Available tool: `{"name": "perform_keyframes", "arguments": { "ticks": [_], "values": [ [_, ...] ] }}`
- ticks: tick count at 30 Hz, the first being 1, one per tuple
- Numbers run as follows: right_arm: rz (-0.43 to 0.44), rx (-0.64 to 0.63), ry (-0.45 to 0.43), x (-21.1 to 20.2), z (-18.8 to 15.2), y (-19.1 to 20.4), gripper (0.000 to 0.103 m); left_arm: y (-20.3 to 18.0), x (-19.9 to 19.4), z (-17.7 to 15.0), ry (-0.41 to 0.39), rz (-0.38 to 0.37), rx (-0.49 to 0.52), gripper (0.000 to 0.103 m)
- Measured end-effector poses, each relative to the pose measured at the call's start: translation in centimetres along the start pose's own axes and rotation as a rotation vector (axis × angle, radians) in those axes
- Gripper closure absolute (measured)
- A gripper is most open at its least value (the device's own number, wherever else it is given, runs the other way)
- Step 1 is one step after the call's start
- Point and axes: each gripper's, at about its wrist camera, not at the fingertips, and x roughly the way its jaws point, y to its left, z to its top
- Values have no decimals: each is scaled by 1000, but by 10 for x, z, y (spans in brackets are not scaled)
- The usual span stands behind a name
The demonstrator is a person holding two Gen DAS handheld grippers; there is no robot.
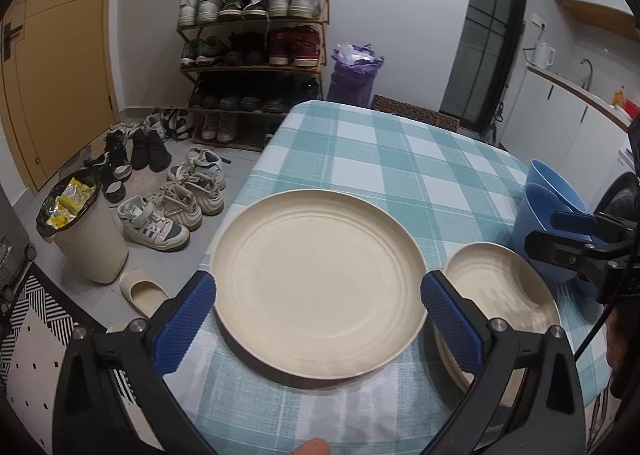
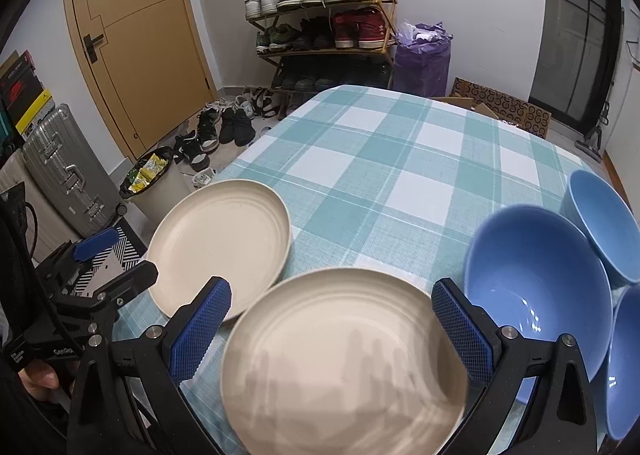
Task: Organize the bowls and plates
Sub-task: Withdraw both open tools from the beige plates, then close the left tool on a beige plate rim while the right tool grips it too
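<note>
In the left wrist view a large cream plate (image 1: 320,283) lies on the checked tablecloth (image 1: 380,159). My left gripper (image 1: 320,287) hovers at its near side, open, with a blue pad off each side of the plate. A second cream plate (image 1: 500,295) lies to the right, seemingly on top of another. My right gripper (image 1: 560,235) hangs over its far right rim. In the right wrist view that plate (image 2: 344,359) lies blurred below my right gripper (image 2: 332,291), which is open wide and holds nothing. The first plate (image 2: 220,243) sits left, with my left gripper (image 2: 114,255) at its edge.
Three blue bowls (image 2: 536,287) crowd the table's right edge, partly nested (image 1: 548,207). Left of the table, on the floor, stand a lined bin (image 1: 88,231), loose shoes and a shoe rack (image 1: 256,43). A purple bag (image 2: 420,55) stands behind the table.
</note>
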Motion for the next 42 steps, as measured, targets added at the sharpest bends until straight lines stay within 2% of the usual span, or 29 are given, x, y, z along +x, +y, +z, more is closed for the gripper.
{"name": "perform_keyframes", "arguments": {
  "ticks": [18,28,42],
  "values": [
    [30,-21,42,40,22,25,1,50,27,-7,34,32,-135,0],
    [43,-37,88,66,26,38,1,59,41,-14,63,56,-153,1],
    [50,-84,163,99,23,53,1,63,49,-18,77,14,-155,2]
  ]
}}
